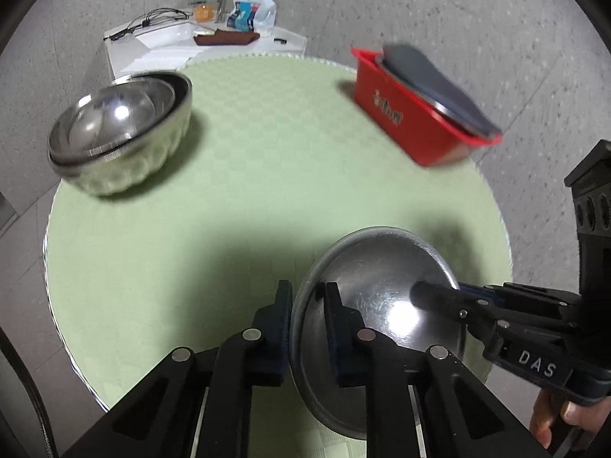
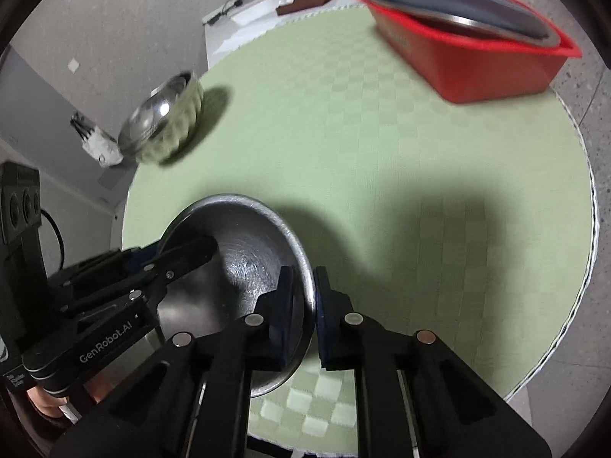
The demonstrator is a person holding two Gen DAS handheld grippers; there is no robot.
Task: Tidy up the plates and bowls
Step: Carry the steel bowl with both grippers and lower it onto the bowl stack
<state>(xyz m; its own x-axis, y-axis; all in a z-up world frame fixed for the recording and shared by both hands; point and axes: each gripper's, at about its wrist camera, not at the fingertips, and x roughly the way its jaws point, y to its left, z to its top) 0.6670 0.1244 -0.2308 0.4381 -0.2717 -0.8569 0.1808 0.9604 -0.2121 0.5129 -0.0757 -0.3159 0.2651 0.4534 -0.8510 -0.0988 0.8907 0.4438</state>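
Far ahead and to the left of my left gripper, the stacked steel bowls sit near the edge of the round table with its green checked cloth, one nested inside the other.

My left gripper is clamped on the near-left rim of the shallow steel plate, one pad outside the rim and one inside the dish. From my right wrist camera the same plate lies just ahead and left of centre, and my right gripper pinches its right rim, one finger inside the dish and the other outside. So both tools grip the one plate from opposite sides, each reaching in across it: the right tool's finger shows over the plate's far-right edge in the left view.

Far ahead and to the right of both grippers, the red plastic tub stands near the table's back edge, with a dark plate lying tilted across its top. Beyond the table is a white counter with clutter I can't make out.
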